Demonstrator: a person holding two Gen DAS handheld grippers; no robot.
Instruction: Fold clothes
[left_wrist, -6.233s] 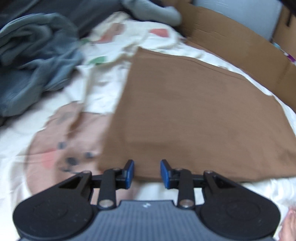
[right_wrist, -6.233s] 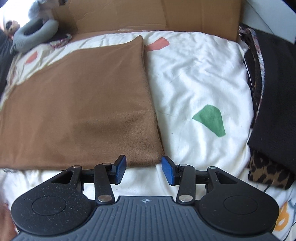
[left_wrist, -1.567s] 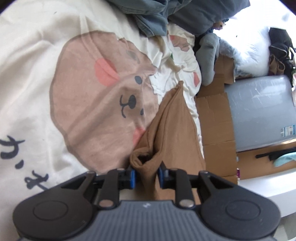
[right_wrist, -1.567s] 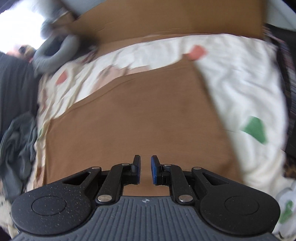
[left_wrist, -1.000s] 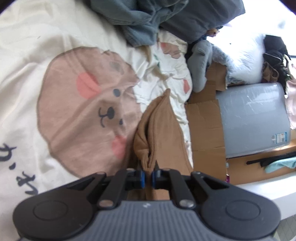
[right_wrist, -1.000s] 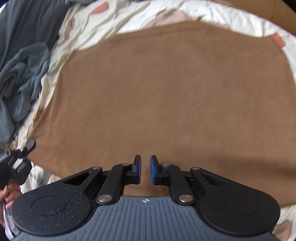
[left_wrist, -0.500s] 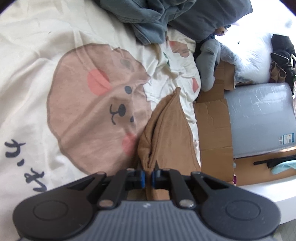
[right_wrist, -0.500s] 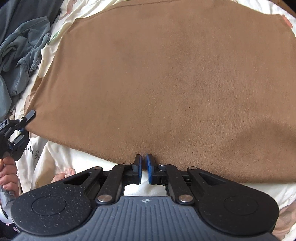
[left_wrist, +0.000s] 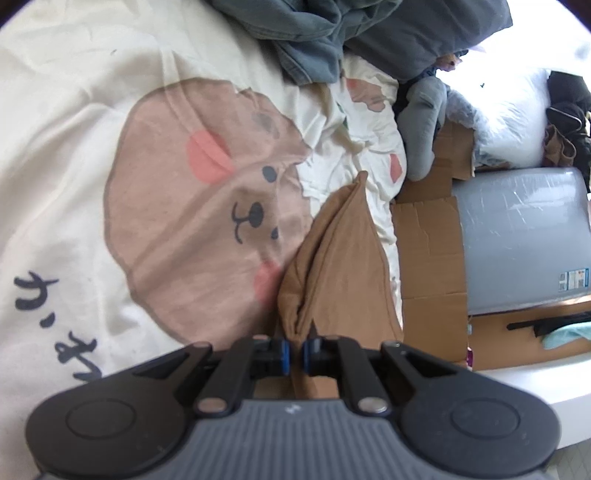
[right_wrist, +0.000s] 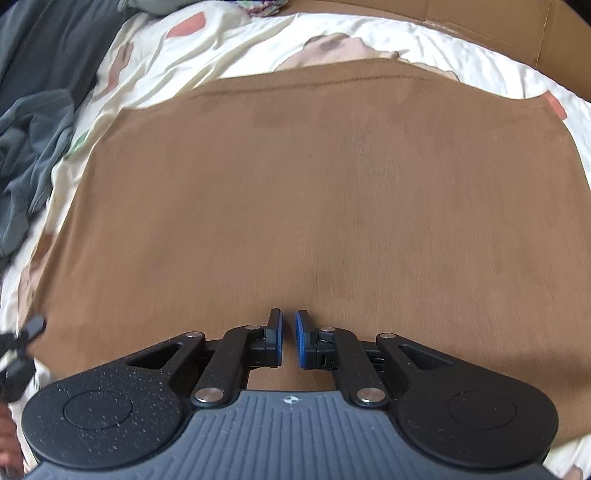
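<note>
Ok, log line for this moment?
fold clothes | left gripper: shut on brown cloth corner, lifted | right gripper: nearly closed over cloth, grip unclear | bedsheet beneath
</note>
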